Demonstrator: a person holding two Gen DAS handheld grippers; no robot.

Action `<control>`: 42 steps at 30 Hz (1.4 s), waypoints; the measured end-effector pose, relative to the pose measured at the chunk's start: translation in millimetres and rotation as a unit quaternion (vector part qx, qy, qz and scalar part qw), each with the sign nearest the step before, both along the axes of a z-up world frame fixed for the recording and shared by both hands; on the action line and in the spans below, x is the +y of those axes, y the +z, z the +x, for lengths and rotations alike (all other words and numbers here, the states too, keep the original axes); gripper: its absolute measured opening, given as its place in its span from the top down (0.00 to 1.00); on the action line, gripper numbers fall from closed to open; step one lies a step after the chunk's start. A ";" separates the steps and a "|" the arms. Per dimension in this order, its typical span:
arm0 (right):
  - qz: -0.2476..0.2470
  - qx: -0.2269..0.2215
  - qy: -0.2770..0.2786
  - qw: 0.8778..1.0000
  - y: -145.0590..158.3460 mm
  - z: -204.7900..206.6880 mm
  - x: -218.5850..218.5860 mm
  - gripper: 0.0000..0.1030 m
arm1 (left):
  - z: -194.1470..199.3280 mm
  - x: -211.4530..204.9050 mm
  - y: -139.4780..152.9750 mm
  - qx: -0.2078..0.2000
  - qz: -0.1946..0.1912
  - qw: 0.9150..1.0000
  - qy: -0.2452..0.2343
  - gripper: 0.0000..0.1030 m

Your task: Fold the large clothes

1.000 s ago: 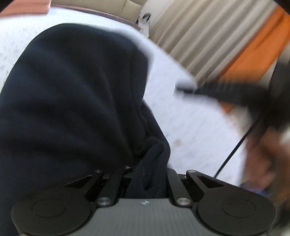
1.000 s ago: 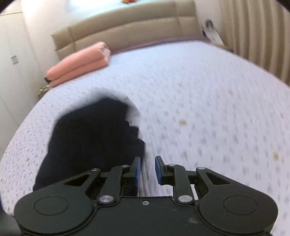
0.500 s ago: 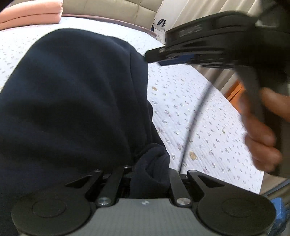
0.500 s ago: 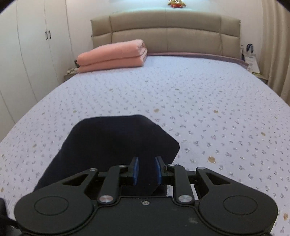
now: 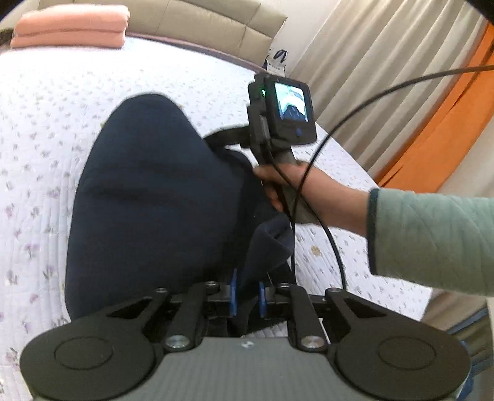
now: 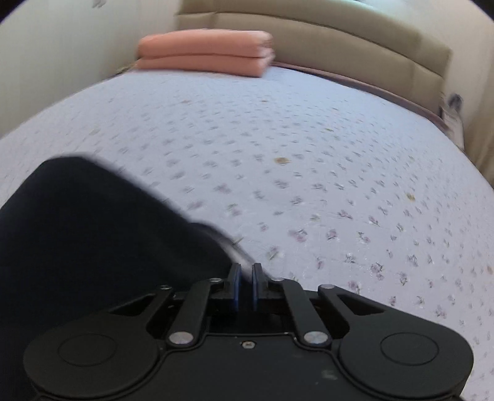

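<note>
Left wrist view: dark navy garment (image 5: 154,200) lies in a mound on the bed (image 5: 40,148), toward its near edge. Left gripper (image 5: 247,296) has a bunched fold of the garment standing between its blue pads (image 5: 233,293); jaws are opening, a sliver of gap shows on the right pad's side, cloth touching the left pad. Right hand (image 5: 308,191), in a green sleeve (image 5: 432,240), holds the other tool by its handle above the garment's right edge; small lit screen (image 5: 291,106) on its back, black cable (image 5: 333,240) looping down. Folded pink blanket (image 5: 71,26) at the bed's far left corner, against the beige headboard (image 5: 216,21). Curtains (image 5: 386,77) to the right.

Right wrist view, blurred: right gripper (image 6: 244,288) sits at the garment's (image 6: 92,231) right edge, jaws drawn nearly together. Whether cloth is pinched between them I cannot tell. Pink blanket (image 6: 203,52) at the far end of the bed (image 6: 308,154).
</note>
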State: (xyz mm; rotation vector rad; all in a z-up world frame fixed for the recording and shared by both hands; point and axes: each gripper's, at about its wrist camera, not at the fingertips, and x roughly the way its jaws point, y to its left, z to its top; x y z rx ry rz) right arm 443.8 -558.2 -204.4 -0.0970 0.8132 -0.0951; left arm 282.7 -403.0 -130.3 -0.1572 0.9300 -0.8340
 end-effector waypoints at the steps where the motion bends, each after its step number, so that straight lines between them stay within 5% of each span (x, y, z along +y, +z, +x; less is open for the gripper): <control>1: 0.004 0.009 -0.010 1.000 -1.9 5.3 -3.2 0.93 | 6.4 12.1 2.1 0.015 -0.007 1.000 -0.002 0.84; 4: 0.061 0.010 -0.040 0.997 4.0 -1.5 -19.3 0.93 | 16.9 7.6 -31.7 0.085 -0.003 0.996 -0.034 0.86; 6: 0.079 -0.003 -0.048 0.996 19.3 -19.8 -24.0 0.91 | 15.7 5.8 -38.8 0.075 0.002 0.996 -0.042 0.86; 10: 0.079 -0.026 -0.039 0.996 55.0 -73.9 -23.7 0.89 | 21.1 5.9 -19.6 0.070 -0.046 0.995 -0.046 0.86; 17: 0.069 0.004 -0.099 0.993 69.9 -157.9 -38.6 0.84 | 49.3 -28.7 -11.4 0.058 -0.095 0.992 -0.054 0.89; 21: 0.083 0.030 -0.110 0.990 70.2 -179.5 -42.1 0.82 | 56.9 -66.8 -61.7 0.089 -0.032 0.993 -0.075 0.87; 23: 0.083 0.030 -0.095 0.992 72.0 -180.6 -32.6 0.82 | 61.0 -60.2 -60.3 0.097 -0.051 0.991 -0.081 0.85; 27: 0.086 0.014 -0.044 0.995 82.3 -175.8 -5.4 0.78 | 34.9 -39.1 -39.5 0.097 -0.093 0.984 -0.115 0.44; 29: 0.087 0.004 -0.022 0.996 87.9 -174.3 5.5 0.75 | 19.9 -40.4 -24.4 0.091 -0.089 0.981 -0.148 0.45; 32: 0.091 -0.014 0.009 0.996 97.7 -166.4 19.6 0.57 | 14.9 -15.1 -3.8 0.081 -0.100 0.981 -0.146 0.54; 34: 0.104 -0.014 0.029 0.994 97.6 -158.4 27.2 0.40 | 23.9 10.2 3.1 0.070 -0.104 0.986 -0.107 0.62; 35: 0.110 -0.015 0.038 0.993 94.9 -153.5 31.0 0.40 | 33.5 24.8 5.6 0.060 -0.103 0.990 -0.078 0.63; 38: 0.122 -0.017 0.059 0.991 78.3 -138.3 44.7 0.54 | 67.0 59.7 -3.2 0.045 -0.074 0.996 -0.014 0.80; 39: 0.125 -0.017 0.065 0.990 71.3 -132.1 50.3 0.79 | 75.3 66.5 -10.2 0.043 -0.065 0.997 -0.007 0.95; 40: 0.120 -0.015 0.073 0.990 66.0 -127.9 56.2 0.95 | 82.7 75.0 -16.5 0.044 -0.064 0.997 -0.007 0.97; 42: 0.065 -0.007 0.087 0.994 53.5 -123.5 69.9 0.98 | 90.1 88.3 -29.8 0.059 -0.074 0.995 -0.007 0.97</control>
